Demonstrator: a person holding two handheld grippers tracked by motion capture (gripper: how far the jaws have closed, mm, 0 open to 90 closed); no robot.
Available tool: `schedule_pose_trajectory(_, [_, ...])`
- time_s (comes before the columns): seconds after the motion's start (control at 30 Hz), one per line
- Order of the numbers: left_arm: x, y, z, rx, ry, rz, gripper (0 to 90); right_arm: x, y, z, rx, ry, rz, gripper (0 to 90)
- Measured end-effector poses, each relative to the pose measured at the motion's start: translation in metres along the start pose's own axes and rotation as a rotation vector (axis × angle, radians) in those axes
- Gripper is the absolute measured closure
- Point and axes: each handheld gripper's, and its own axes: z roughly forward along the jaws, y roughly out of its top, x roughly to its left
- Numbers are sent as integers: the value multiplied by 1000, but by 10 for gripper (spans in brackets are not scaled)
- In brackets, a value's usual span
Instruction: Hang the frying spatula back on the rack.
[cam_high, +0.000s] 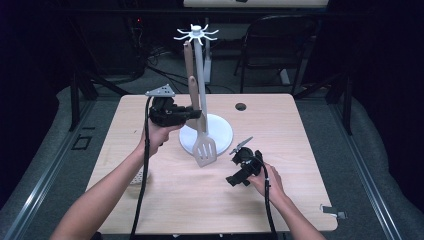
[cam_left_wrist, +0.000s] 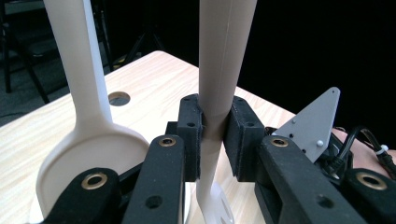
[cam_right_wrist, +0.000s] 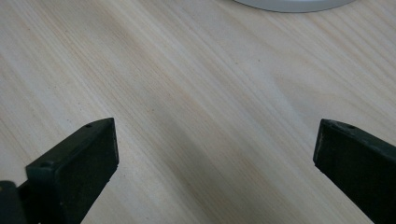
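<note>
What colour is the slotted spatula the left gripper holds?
Pale beige spatula, clamped by the left gripper; the high view shows it best.

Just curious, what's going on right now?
Left tool clamped on slotted spatula handle, beside rack pole. Right tool open, empty, over table. Hanging spoon close by.

A pale wooden table (cam_high: 165, 200) with a round cable hole (cam_high: 241, 106) stands on grey floor (cam_high: 372, 165). Behind it a black folding chair (cam_high: 272, 45) waits in deep darkness, cables (cam_high: 165, 75) trailing across the floor.
</note>
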Motion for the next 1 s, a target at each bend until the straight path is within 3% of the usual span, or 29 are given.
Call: schedule_pose_trajectory(1.0, [7,52,6,-3,17,63,771,-1,0,1,19,-22,-20,0])
